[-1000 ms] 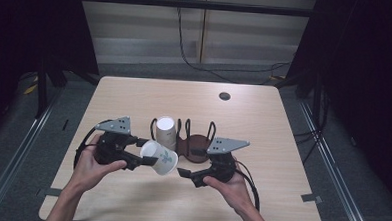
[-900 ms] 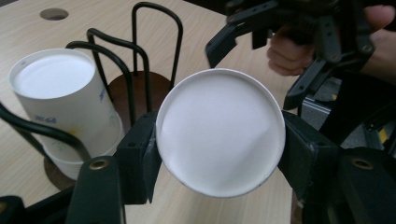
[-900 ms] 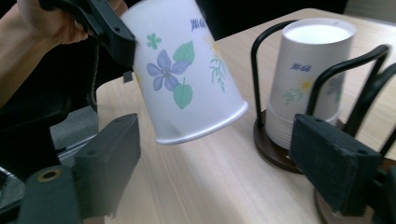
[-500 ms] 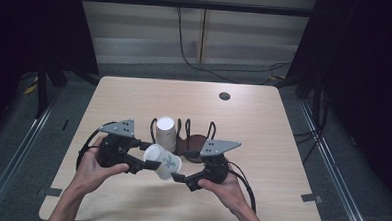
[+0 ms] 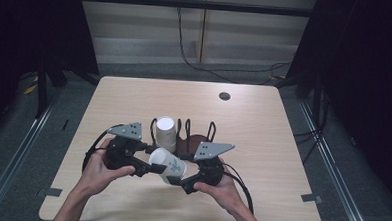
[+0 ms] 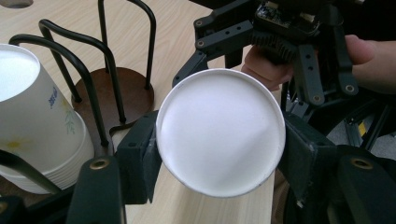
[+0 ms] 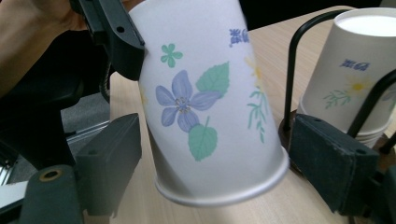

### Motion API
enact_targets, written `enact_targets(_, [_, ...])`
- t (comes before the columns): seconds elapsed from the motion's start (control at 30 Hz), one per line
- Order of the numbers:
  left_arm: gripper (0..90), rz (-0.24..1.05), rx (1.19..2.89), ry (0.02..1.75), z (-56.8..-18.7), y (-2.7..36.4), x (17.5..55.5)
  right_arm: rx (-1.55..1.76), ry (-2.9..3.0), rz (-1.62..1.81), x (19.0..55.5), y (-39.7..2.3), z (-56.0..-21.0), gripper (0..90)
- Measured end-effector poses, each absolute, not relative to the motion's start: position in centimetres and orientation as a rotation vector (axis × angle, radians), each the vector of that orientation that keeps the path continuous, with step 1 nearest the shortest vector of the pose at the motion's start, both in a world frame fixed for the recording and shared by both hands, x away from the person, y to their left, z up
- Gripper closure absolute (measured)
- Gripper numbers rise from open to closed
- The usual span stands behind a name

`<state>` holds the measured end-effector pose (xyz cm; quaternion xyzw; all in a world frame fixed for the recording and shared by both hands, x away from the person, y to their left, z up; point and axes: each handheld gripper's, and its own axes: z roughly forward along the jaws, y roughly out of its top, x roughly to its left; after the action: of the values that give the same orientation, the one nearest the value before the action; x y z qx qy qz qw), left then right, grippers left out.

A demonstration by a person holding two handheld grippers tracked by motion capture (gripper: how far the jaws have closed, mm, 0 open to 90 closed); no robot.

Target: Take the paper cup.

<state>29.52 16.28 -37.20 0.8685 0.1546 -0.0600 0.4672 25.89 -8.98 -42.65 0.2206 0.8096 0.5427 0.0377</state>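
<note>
A flower-printed paper cup (image 5: 167,164) hangs tilted over the table's near half, between my two grippers. My left gripper (image 5: 154,166) is shut on its base end; in the left gripper view both pads clamp the white base (image 6: 219,135). My right gripper (image 5: 181,182) reaches in from the other side. In the right gripper view the cup's rim end (image 7: 210,116) sits between its jaws, and the pads (image 7: 112,158) stand just off the wall. These jaws have just been closing. A stack of upturned cups (image 5: 165,133) stands in a black wire rack (image 5: 203,136).
The rack's brown round base (image 6: 116,88) lies just behind the grippers, its wire loops (image 7: 299,56) close to the held cup. A dark round grommet (image 5: 224,96) sits in the table (image 5: 263,123) at the far right. Cables loop beside both hands.
The right gripper has moved left to the cup, and its jaws now flank the rim end. The cup and left gripper have drifted slightly right and toward the near edge.
</note>
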Motion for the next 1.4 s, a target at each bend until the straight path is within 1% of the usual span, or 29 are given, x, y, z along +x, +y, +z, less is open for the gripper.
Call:
enact_targets(0.27, [37.1,-0.168,2.127,0.373,-37.03,16.21,29.5,0.648,2.508,1.634,25.79,-8.26,-43.04,16.4])
enact_targets(0.33, [37.1,-0.174,2.124,0.376,-37.06,16.16,29.49,0.642,2.514,1.624,25.77,-8.12,-43.13,17.0])
enact_targets(0.37, [37.1,-0.182,2.125,0.375,-37.1,16.15,29.51,0.637,2.521,1.618,25.78,-8.07,-43.2,20.4])
enact_targets(0.53, [37.0,-0.194,2.111,0.377,-37.14,16.31,29.62,0.616,2.514,1.615,25.63,-8.25,-43.12,22.5])
enact_targets(0.77, [36.1,-0.204,2.098,0.382,-37.34,16.31,29.66,0.627,2.538,1.613,25.76,-8.37,-43.0,24.3])
enact_targets(0.93, [36.2,-0.206,2.092,0.379,-37.25,16.36,29.61,0.631,2.536,1.631,25.72,-8.36,-43.0,23.4])
enact_targets(1.07, [35.6,-0.205,2.083,0.385,-37.25,16.26,29.61,0.632,2.543,1.622,25.74,-8.46,-42.89,25.9])
enact_targets(1.23, [34.8,-0.207,2.084,0.38,-37.36,16.11,29.6,0.637,2.552,1.621,25.73,-8.66,-42.73,26.4])
enact_targets(1.3, [32.8,-0.201,2.097,0.378,-37.52,15.99,29.56,0.636,2.555,1.619,25.74,-8.62,-42.76,26.6])
enact_targets(1.37, [28.7,-0.192,2.105,0.377,-37.69,15.88,29.56,0.632,2.558,1.62,25.74,-8.56,-42.78,26.7])
enact_targets(1.4, [25.2,-0.187,2.104,0.379,-37.73,15.84,29.57,0.625,2.563,1.609,25.7,-8.54,-42.75,26.8])
